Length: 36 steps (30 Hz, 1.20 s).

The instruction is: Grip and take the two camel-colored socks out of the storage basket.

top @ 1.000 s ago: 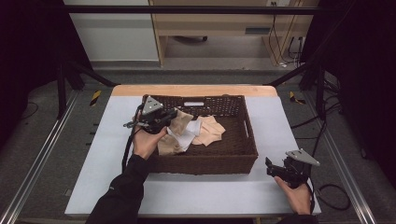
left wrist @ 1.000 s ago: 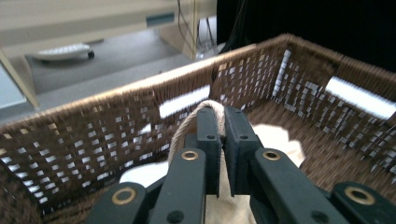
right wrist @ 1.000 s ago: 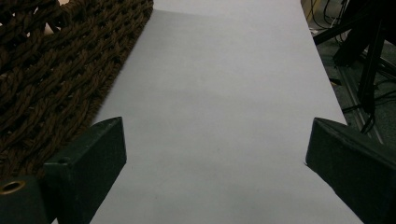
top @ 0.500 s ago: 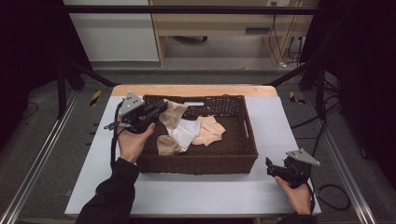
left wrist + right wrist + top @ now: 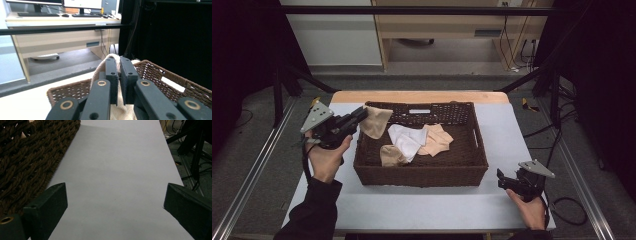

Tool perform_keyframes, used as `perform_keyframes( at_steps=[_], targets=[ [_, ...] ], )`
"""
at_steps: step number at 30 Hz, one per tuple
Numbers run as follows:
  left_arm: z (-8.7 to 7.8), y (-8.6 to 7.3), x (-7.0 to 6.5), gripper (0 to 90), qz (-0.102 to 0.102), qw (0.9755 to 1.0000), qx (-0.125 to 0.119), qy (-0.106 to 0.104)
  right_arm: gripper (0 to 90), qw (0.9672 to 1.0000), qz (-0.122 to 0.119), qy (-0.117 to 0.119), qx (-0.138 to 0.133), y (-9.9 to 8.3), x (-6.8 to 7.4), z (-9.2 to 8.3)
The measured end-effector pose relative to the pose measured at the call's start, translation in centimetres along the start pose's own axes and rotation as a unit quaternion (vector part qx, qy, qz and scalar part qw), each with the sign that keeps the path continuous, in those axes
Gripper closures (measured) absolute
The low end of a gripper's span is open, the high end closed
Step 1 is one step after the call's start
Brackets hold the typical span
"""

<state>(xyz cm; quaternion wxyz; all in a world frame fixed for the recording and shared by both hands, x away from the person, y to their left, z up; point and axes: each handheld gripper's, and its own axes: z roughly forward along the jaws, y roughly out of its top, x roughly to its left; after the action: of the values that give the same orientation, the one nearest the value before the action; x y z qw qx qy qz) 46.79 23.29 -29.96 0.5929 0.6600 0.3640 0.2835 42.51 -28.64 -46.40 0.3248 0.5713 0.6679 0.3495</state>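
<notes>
Beige soft cloth (image 5: pixel 374 121), matt, in left black matt plastic tool (image 5: pixel 357 117) w/ brass rivets. Dark brown woven wicker basket (image 5: pixel 422 175), rough. Pale grey counter (image 5: pixel 422 207): smooth, matt.

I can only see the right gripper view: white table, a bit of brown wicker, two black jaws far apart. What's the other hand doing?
Observer: The left gripper is shut on a beige cloth, held above the basket's left rim.
Operator: Anything else in that basket?
Observer: Yes, a white cloth between two more beige pieces.
Operator: And my gripper, where is it?
Observer: The right gripper sits open, low over the table, right of the basket.
</notes>
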Motion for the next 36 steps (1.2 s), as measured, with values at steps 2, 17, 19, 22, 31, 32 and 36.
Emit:
perform_keyframes(
  at_steps=[2,17,19,22,31,32,36],
  targets=[
    [-0.8,-0.1,0.4,85.1,0.000,1.0000,-0.003,0.005,5.4,1.0000,0.000,-0.001,0.000,0.0,0.0,0.0],
    [-5.8,-2.3,4.4,85.1,-0.024,0.9982,-0.005,0.056,5.4,1.0000,-0.002,-0.002,0.001,-0.1,0.0,0.0],
    [-6.2,-3.0,5.0,85.1,-0.029,0.9975,0.001,0.065,5.4,1.0000,0.000,-0.002,0.000,-0.1,0.0,0.0],
    [-6.7,-4.1,6.0,85.1,-0.036,0.9964,0.012,0.076,5.4,1.0000,-0.001,-0.002,0.000,-0.1,-0.1,0.0],
    [-7.1,-7.4,7.9,85.1,-0.049,0.9917,0.066,0.100,5.4,1.0000,0.000,0.002,-0.002,0.0,0.0,-0.2],
    [-7.1,-7.8,7.9,85.1,-0.049,0.9909,0.074,0.102,5.4,1.0000,-0.001,0.002,-0.002,0.0,0.0,-0.2],
    [-7.2,-9.4,8.2,85.1,-0.054,0.9876,0.101,0.108,5.5,1.0000,-0.001,0.002,-0.002,0.0,0.0,-0.2]
  ],
)
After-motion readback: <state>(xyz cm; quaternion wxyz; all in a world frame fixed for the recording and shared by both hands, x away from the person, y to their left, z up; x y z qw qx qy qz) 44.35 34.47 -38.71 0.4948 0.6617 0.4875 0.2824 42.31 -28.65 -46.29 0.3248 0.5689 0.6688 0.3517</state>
